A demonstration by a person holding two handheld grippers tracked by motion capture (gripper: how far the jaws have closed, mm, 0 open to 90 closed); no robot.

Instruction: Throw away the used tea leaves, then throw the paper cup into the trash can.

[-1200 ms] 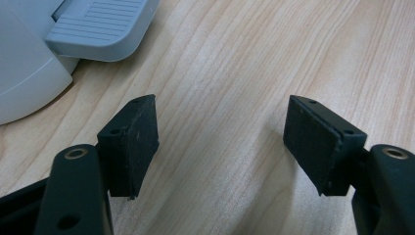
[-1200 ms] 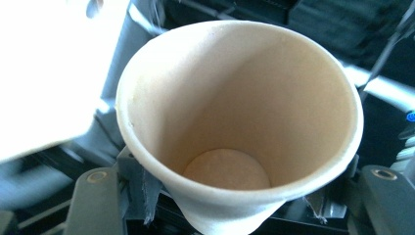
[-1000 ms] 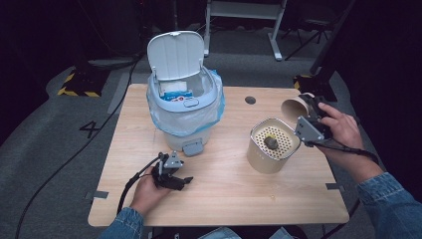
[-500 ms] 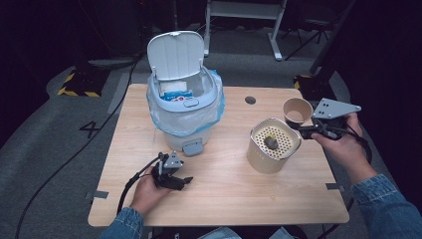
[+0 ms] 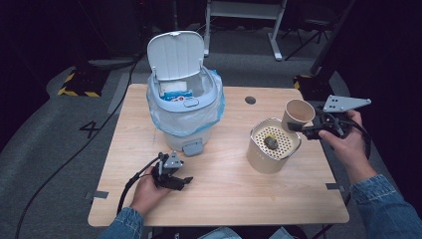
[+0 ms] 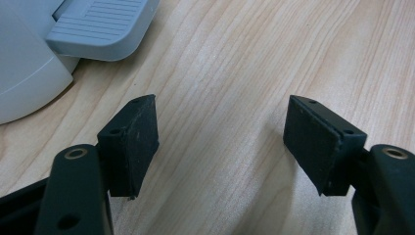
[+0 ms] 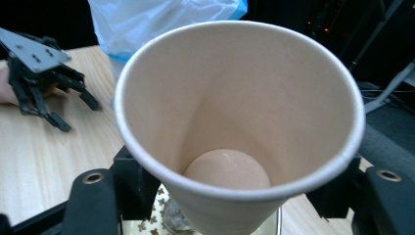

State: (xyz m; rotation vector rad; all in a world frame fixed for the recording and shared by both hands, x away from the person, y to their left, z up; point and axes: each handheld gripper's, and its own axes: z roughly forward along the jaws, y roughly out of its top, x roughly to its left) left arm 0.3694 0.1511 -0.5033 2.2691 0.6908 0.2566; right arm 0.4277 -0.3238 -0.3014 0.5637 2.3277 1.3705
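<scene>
A tan paper cup point(image 5: 297, 113) hangs mouth-up just past the right rim of the cream container point(image 5: 259, 159), with my right gripper point(image 5: 293, 127) shut on its lower wall. In the right gripper view the cup point(image 7: 240, 122) looks empty inside and the black jaws press its sides. The container has a perforated insert with a dark lump point(image 5: 271, 143) on it. My left gripper point(image 5: 185, 181) rests on the table with its pads point(image 6: 134, 142) wide apart over bare wood, close to the bin's pedal point(image 6: 98, 29).
A grey pedal bin point(image 5: 184, 119) with a blue-white liner stands at the table's back left, lid point(image 5: 175, 55) up, packaging inside. A cable hole point(image 5: 250, 100) lies behind the container. The left gripper point(image 7: 54, 105) shows far off beside the liner bag point(image 7: 161, 19).
My right hand has swung out to the right and levelled off, so the cup went from tipped by the container to mouth-up beside it. The left hand has kept still.
</scene>
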